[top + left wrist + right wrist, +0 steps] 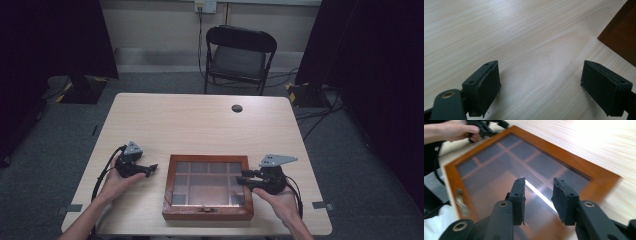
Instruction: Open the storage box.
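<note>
glossy glass-lidded wooden box (207, 212), pale wood-grain table (190, 125)

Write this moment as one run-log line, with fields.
left gripper: open, above bare table | right gripper: open, above wooden box glass lid | box: closed

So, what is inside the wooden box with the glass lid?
Through the closed glass lid of the wooden box, wooden dividers form compartments. No contents are recognizable; glare and dark glass hide their floors. Both tools are outside it.

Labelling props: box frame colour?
Reddish-brown wood frame around a glass lid; clearest in the right gripper view.
</note>
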